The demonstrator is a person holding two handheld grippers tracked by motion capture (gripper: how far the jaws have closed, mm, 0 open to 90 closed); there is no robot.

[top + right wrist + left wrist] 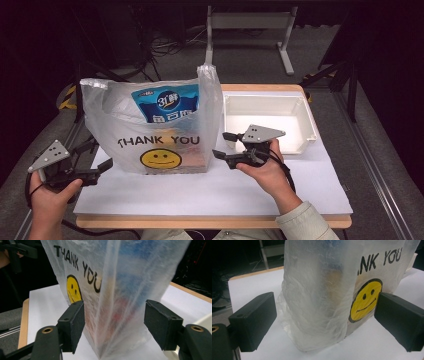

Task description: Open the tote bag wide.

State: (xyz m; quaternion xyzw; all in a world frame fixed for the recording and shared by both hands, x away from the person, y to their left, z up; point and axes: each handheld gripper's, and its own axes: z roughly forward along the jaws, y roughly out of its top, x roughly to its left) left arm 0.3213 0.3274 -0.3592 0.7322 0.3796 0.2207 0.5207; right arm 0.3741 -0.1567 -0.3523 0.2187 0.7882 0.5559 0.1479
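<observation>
Translucent plastic carrier bag [150, 125], printed "THANK YOU" with yellow smiley, stood upright on white tabletop [225, 192], blue packet inside. Left hand-held gripper [95, 160] and right hand-held gripper [225, 145] positioned at opposite bag corners, jaws apart, nothing clamped; flanking judged preparatory to gripping both sides.

- Bag [155, 127]: a thin, see-through white plastic carrier, printed "THANK YOU" in black above a yellow smiley face.
- It stands upright on the white table top, left of the middle, its printed face toward the person.
- Its mouth is open at the top; one handle sticks up at the right corner, the other slumps at the left corner.
- Inside, a blue packet [167, 102] stands tall against the back wall, and something orange and something red lie low; the film blurs them.
- The side folds crease down to a narrow, crumpled bottom edge.
</observation>
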